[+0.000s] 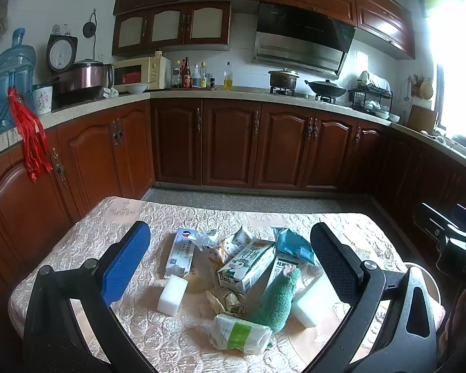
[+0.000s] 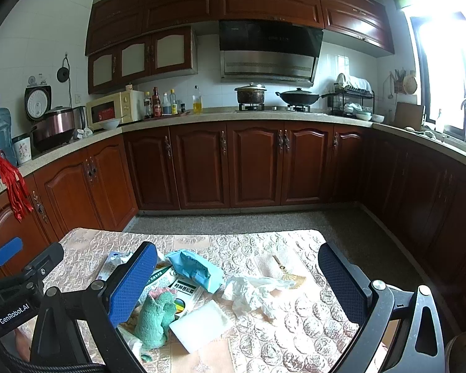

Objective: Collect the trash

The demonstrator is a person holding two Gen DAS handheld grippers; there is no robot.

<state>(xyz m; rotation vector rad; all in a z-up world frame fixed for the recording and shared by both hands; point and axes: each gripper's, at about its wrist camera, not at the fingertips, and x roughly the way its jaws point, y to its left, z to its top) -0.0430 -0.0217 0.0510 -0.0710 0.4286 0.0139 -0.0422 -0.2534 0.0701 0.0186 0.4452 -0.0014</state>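
Right tongs [image 2: 237, 276] hang wide open above the table [image 2: 295, 326], nothing between the fingers. Crumpled white tissue [image 2: 251, 292] lies right in the gap, a white sponge block [image 2: 202, 326] just beside it. Left of that, a green knitted cloth [image 2: 157, 320] sits against a teal packet [image 2: 195, 269] and a small box [image 2: 185, 298].

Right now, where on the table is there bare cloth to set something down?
Bare cloth runs along the table's far edge, beyond the blue packet. The left side is free too, left of the long white box and white sponge. The middle is crowded: milk carton, green cloth, crumpled paper. On the right lies crumpled tissue.
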